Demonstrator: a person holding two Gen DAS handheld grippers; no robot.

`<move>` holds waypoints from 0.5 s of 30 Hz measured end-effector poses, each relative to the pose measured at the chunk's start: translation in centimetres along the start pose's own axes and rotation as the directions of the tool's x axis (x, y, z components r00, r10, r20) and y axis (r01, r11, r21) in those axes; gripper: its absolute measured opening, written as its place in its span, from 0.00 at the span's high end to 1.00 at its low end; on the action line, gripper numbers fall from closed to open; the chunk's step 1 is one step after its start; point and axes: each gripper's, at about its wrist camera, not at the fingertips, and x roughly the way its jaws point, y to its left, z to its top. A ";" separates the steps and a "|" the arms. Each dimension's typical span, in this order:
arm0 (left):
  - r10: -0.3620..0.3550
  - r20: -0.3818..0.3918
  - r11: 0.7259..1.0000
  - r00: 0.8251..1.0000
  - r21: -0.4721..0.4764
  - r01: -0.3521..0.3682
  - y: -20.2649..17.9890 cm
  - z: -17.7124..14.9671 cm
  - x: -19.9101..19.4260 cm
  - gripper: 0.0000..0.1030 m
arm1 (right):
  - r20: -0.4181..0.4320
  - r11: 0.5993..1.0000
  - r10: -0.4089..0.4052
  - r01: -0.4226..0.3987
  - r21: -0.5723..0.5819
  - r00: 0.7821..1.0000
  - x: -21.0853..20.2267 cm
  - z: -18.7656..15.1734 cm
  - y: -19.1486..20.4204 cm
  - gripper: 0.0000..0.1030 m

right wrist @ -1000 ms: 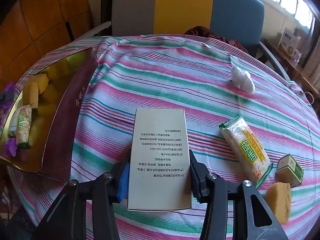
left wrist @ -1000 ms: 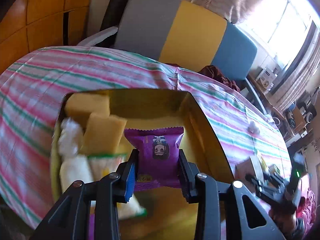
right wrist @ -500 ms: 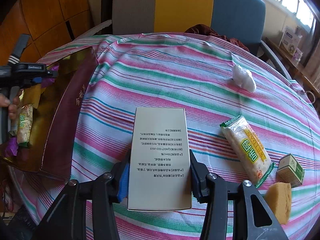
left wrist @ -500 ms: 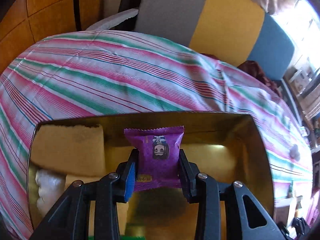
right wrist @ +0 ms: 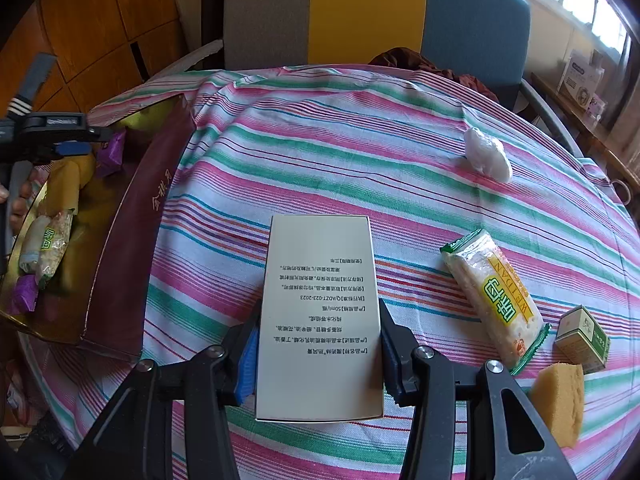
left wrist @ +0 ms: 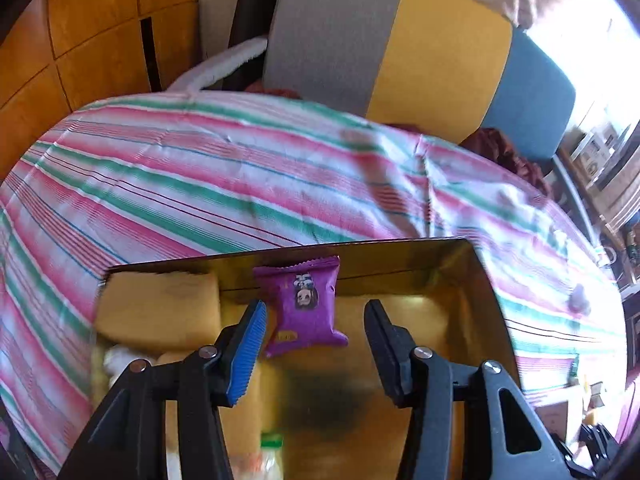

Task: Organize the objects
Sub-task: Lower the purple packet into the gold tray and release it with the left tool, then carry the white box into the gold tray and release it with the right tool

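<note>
My left gripper [left wrist: 314, 310] is open over the gold-lined box [left wrist: 476, 276]. The purple snack packet [left wrist: 306, 306] sits loose between its fingers, tilted, near the box's far wall. A yellow sponge [left wrist: 160, 306] lies in the box at the left. My right gripper [right wrist: 318, 344] is shut on a white carton with printed text [right wrist: 320, 312], held above the striped tablecloth. In the right wrist view the left gripper [right wrist: 68, 140] shows over the box [right wrist: 132, 240], with the purple packet [right wrist: 112, 152] below it.
On the cloth to the right lie a wafer packet [right wrist: 494, 296], a small green-and-white box [right wrist: 582, 338], a yellow sponge [right wrist: 558, 402] and a white wad [right wrist: 486, 152]. More snacks [right wrist: 50, 240] lie in the box. A grey, yellow and blue chair [right wrist: 376, 12] stands behind the table.
My left gripper has opened and let go of the purple packet, which now drops free into the box. My right gripper still holds the white carton in the same place.
</note>
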 end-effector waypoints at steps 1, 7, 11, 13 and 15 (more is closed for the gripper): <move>-0.002 0.011 1.000 1.000 -0.002 0.002 0.2 -0.1 -0.6 0.50 | 0.000 1.000 -0.002 0.002 0.000 1.000 0.0 0.0 0.0 0.51; 0.006 0.093 1.000 0.996 0.010 -0.007 1.7 -4.0 -5.9 0.50 | 0.006 1.000 -0.007 0.007 0.002 1.000 0.0 -0.1 0.1 0.51; 0.015 0.126 0.999 0.992 0.027 -0.018 2.9 -7.4 -8.6 0.50 | 0.004 1.000 -0.004 0.004 0.016 1.000 0.2 -0.2 0.0 0.51; 0.019 0.131 0.999 0.991 0.026 -0.023 3.7 -8.9 -9.4 0.50 | -0.007 1.000 -0.007 0.007 0.023 1.000 0.5 -0.3 0.0 0.51; 0.023 0.128 0.999 0.992 0.021 -0.026 4.5 -10.3 -9.9 0.50 | -0.022 1.000 -0.018 0.019 0.023 1.000 0.9 -0.4 0.2 0.52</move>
